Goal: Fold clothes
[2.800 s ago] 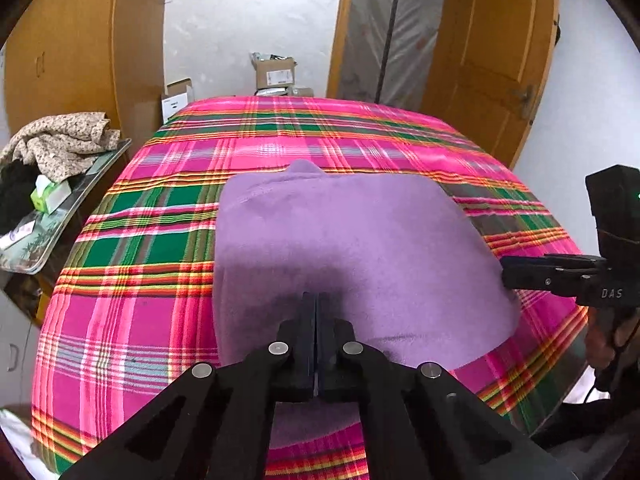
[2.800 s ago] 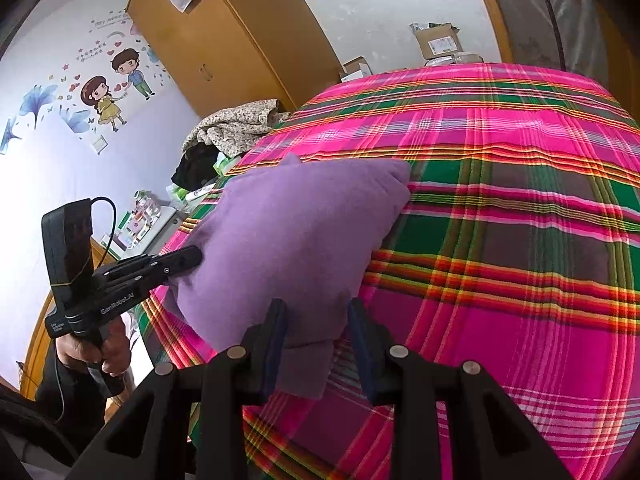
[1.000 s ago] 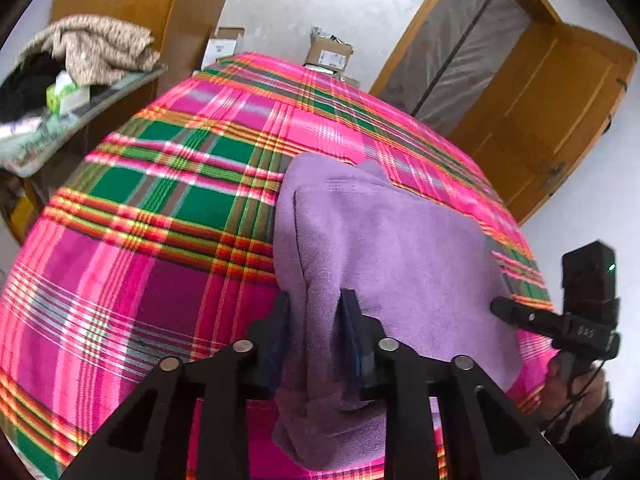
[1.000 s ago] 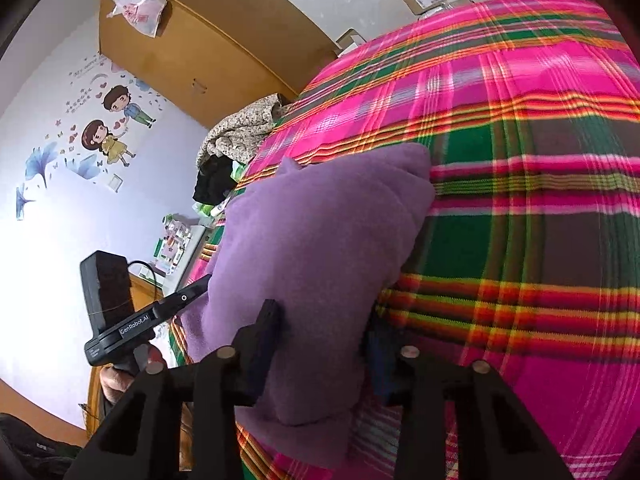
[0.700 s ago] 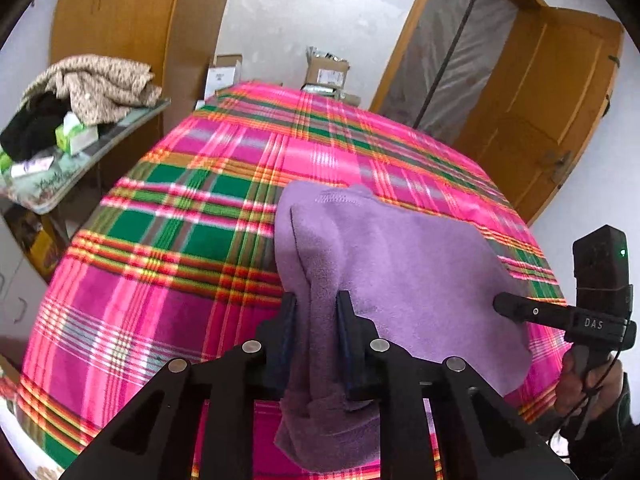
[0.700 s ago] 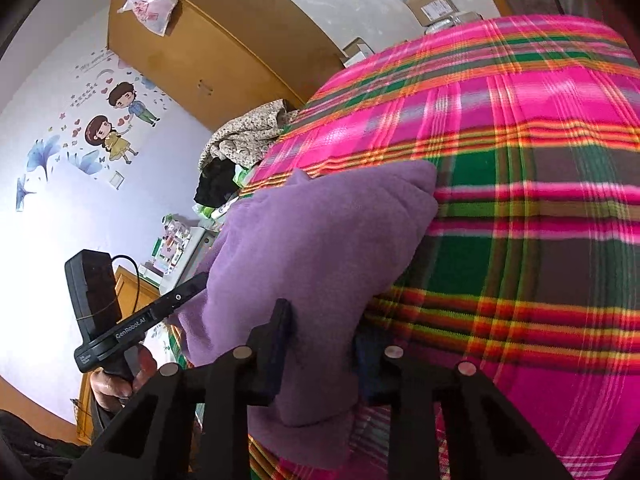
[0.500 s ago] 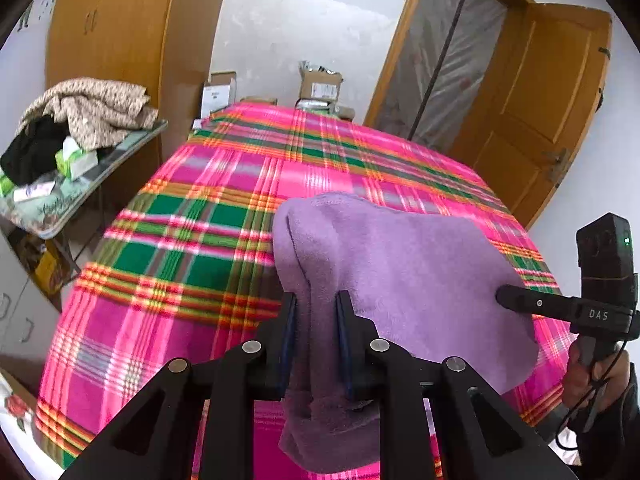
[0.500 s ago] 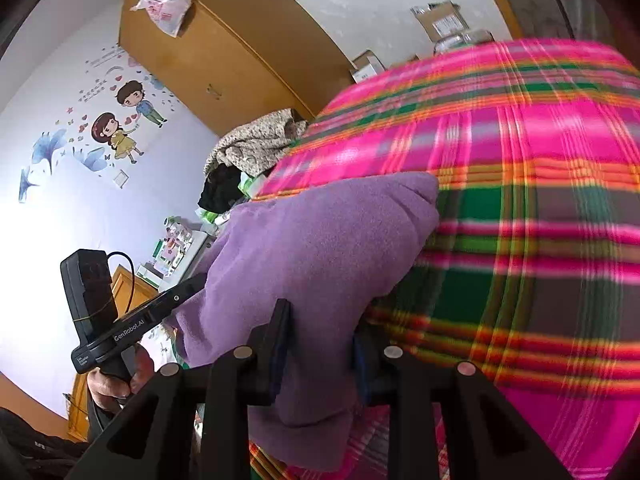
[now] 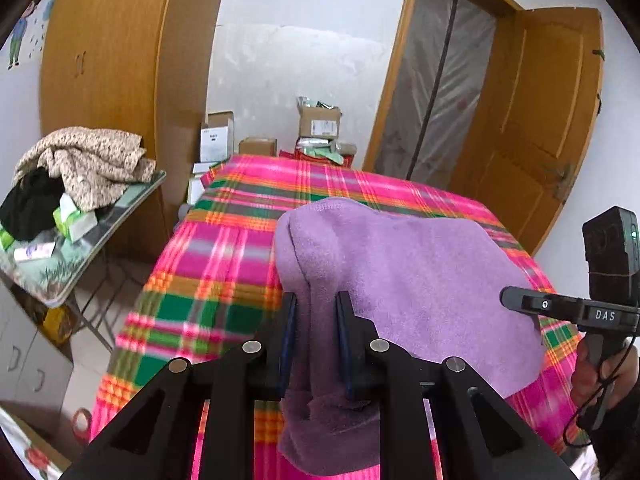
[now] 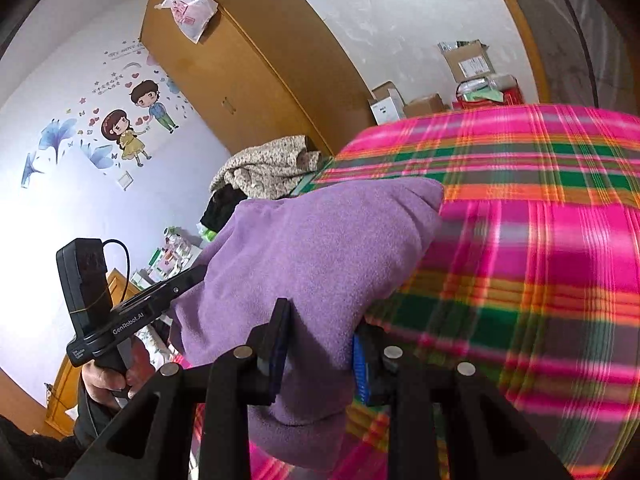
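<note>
A purple fleece garment [image 9: 404,272] is raised off the pink plaid bed [image 9: 224,248], held at its near edge by both grippers. My left gripper [image 9: 315,300] is shut on the garment's left near corner, cloth bunched between its fingers. My right gripper [image 10: 320,316] is shut on the right near corner of the purple garment [image 10: 320,248]. The right gripper [image 9: 560,308] shows at the right edge of the left wrist view, and the left gripper [image 10: 132,312] at the left of the right wrist view, each held by a hand.
The bed [image 10: 540,240] stretches ahead with its plaid cover. A side table [image 9: 60,248] at the left carries a heap of clothes [image 9: 84,160] and small boxes. Cardboard boxes [image 9: 318,122] stand beyond the bed's far end. A wardrobe [image 9: 112,60] and a wooden door [image 9: 548,120] flank the room.
Both grippers closed on the garment's near corners and have lifted it up off the bed; the cloth now hangs raised, and the views tilt higher toward the far wall.
</note>
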